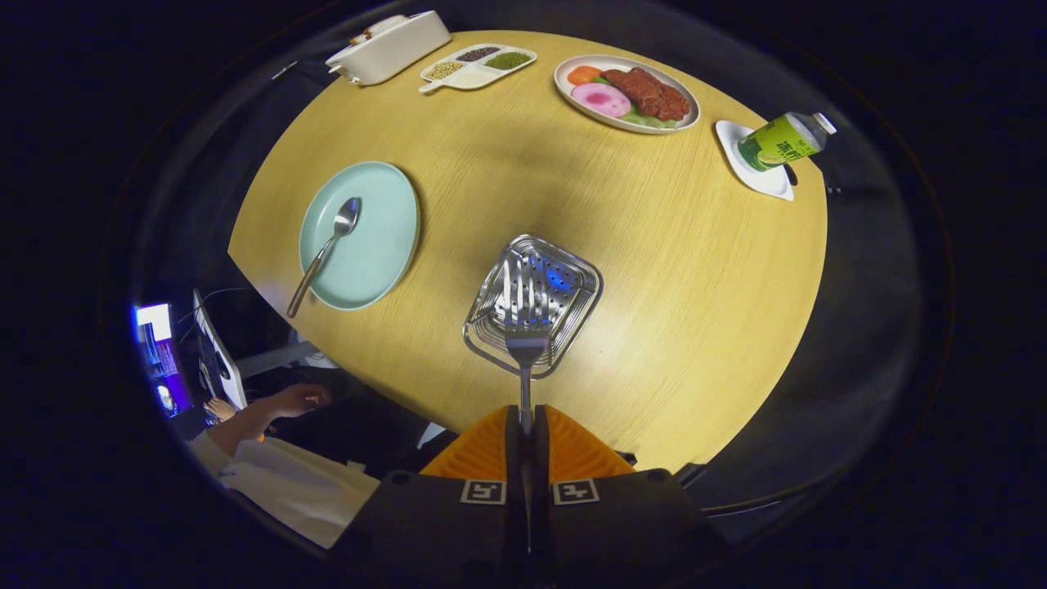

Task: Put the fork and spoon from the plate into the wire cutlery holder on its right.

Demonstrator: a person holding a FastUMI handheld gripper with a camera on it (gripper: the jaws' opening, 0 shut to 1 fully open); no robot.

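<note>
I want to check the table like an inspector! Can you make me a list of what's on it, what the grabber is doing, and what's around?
Surface: round wooden table.
Job's things: fork clamped by its handle, tines over the wire cutlery holder; spoon lying on the green plate.
Clutter: food plate, divided dish, white box, bottle on a coaster.
Grippers: gripper shut on the fork.
Cables: nothing seen.
Surroundings: a person's arm below the table's edge, beside a lit screen.
</note>
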